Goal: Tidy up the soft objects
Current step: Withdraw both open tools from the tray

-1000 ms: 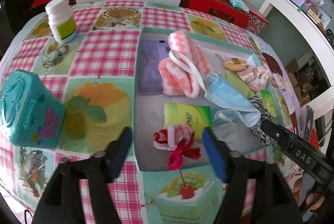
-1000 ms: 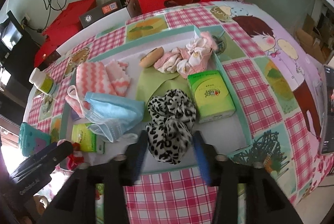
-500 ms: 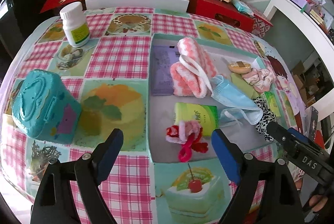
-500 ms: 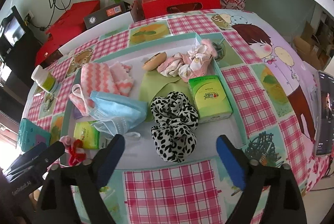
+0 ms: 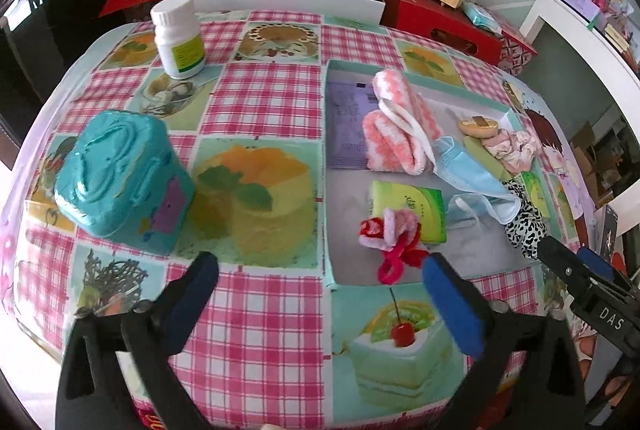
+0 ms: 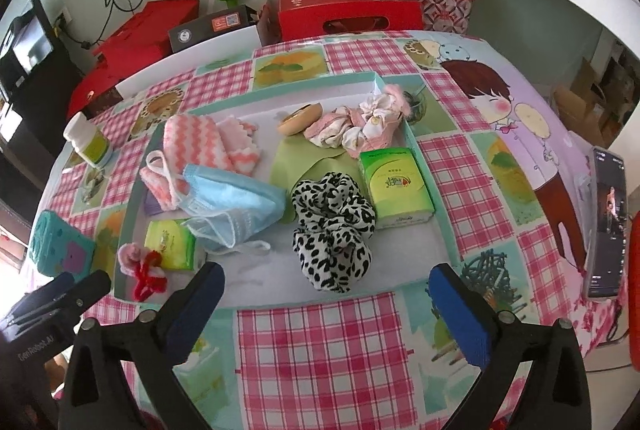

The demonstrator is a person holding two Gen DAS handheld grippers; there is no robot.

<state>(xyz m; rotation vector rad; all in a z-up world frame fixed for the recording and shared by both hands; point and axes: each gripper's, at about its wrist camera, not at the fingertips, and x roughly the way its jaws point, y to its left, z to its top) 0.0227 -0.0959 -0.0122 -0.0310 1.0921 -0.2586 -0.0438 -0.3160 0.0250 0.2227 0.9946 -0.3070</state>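
Observation:
A shallow teal-rimmed tray (image 6: 280, 93) on the checked tablecloth holds the soft things. A leopard-print scrunchie (image 6: 332, 230) lies at its near edge, just beyond my right gripper (image 6: 327, 276). A pink and red fuzzy bow (image 5: 390, 242) lies in the near left corner, just ahead of the right finger of my left gripper (image 5: 318, 270). Both grippers' jaws are opening wide and have nothing between them. Further in lie a blue face mask (image 6: 232, 201), a pink zigzag cloth (image 6: 200, 141), a pale pink scrunchie (image 6: 360, 125) and two green tissue packs (image 6: 394, 185).
A teal tin (image 5: 120, 185) and a white pill bottle (image 5: 178, 37) stand on the table left of the tray. A phone (image 6: 606, 222) lies near the table's right edge. Red boxes (image 6: 352, 13) are stacked behind the table. The near table edge is just below both grippers.
Both grippers have opened and drawn back toward me. The left one let go of the fuzzy bow, the right one the leopard scrunchie; both things now lie in the tray.

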